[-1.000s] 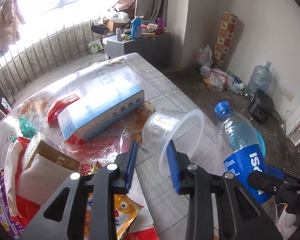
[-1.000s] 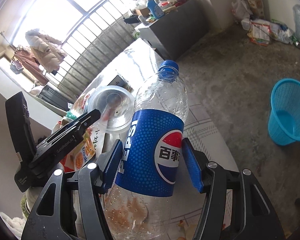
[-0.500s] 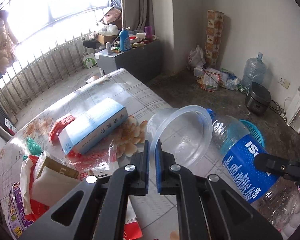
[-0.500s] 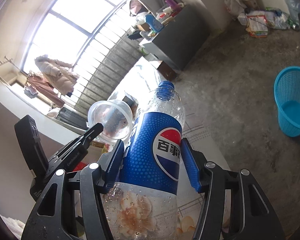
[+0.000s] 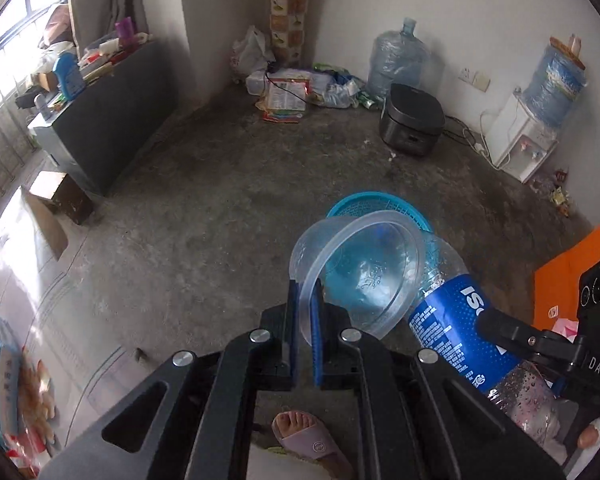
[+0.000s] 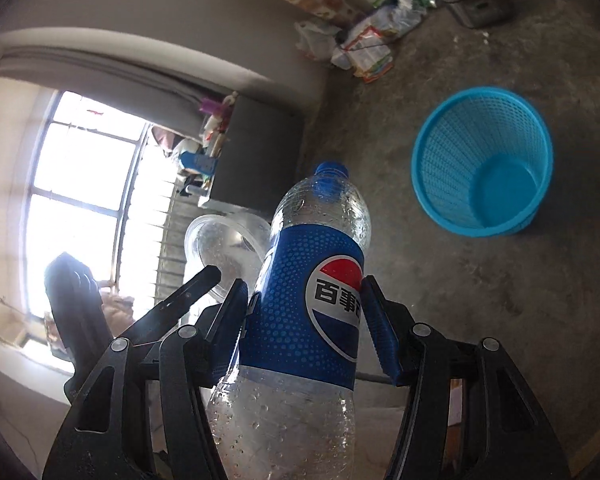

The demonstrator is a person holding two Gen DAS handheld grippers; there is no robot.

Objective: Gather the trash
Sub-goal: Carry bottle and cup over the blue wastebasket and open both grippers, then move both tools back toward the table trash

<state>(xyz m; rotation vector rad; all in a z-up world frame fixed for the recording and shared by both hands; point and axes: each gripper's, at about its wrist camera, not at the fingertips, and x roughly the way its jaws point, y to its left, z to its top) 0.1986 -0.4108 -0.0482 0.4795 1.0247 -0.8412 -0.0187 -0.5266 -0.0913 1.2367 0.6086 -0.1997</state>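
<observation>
While my left fingers (image 5: 305, 304) pinch a clear round plastic cup's (image 5: 360, 272) thin rim,
my right fingers (image 6: 306, 300) clamp a ribbed, blue-labelled bottle (image 6: 316, 280); mesh basket (image 6: 480, 168) at two o'clock.

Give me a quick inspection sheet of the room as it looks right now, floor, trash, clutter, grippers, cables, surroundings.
Surface: bare grey concrete floor, stained.
Job's things: clear plastic cup pinched by its rim; Pepsi bottle, capped, droplets inside; blue mesh basket upright on the floor, looks empty.
Clutter: packets and bags heaped by the far wall.
Grippers: left gripper shut on the cup's rim; right gripper clamped on the bottle's label.
Cables: cords run along the floor between the black cooker and the water dispenser.
Surroundings: dark cabinet with bottles on top, window behind it; a sandalled foot below the left gripper.
</observation>
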